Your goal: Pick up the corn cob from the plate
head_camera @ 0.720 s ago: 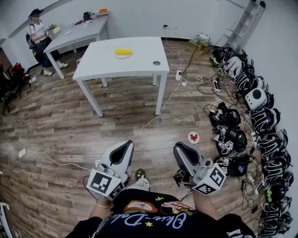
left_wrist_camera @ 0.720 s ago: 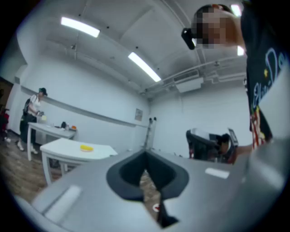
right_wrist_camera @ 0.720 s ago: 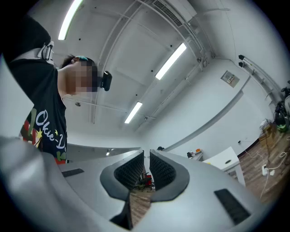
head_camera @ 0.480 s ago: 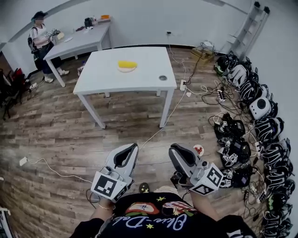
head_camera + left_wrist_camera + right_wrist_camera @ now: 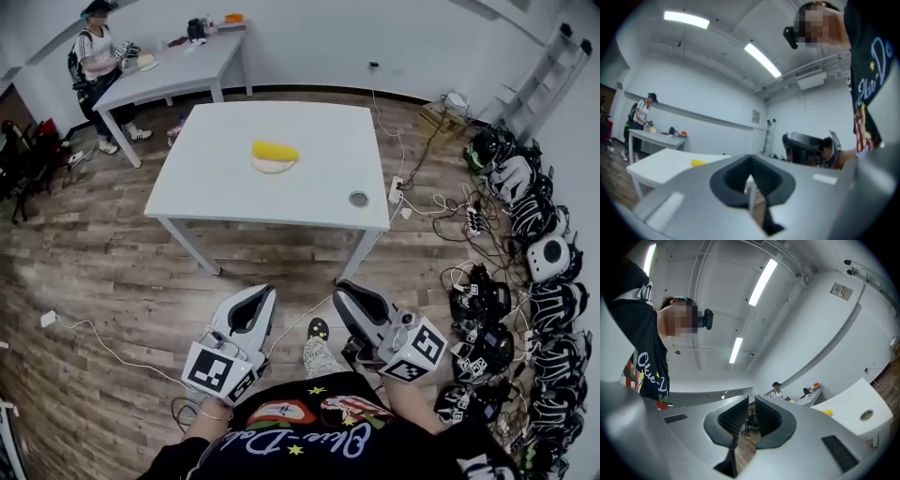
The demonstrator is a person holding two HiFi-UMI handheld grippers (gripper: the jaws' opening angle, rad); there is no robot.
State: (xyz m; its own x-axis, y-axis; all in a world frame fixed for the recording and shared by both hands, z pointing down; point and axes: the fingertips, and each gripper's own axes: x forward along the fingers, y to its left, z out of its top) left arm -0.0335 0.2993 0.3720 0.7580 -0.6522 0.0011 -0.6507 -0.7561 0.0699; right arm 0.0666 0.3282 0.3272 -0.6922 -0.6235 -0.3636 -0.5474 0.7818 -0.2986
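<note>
Held left gripper and right gripper low, close to body, well short of surface.
Risk, judged: could reach cob with jaws closed and knock it off plate instead of straddling it.
Second risk: could catch foot on loose cable on floor beside walking path.
Saw both pairs of jaws pressed together, gripping nothing, touching nothing.
Farthest: found corn cob lying on plate near middle of surface, slightly toward far edge.
</note>
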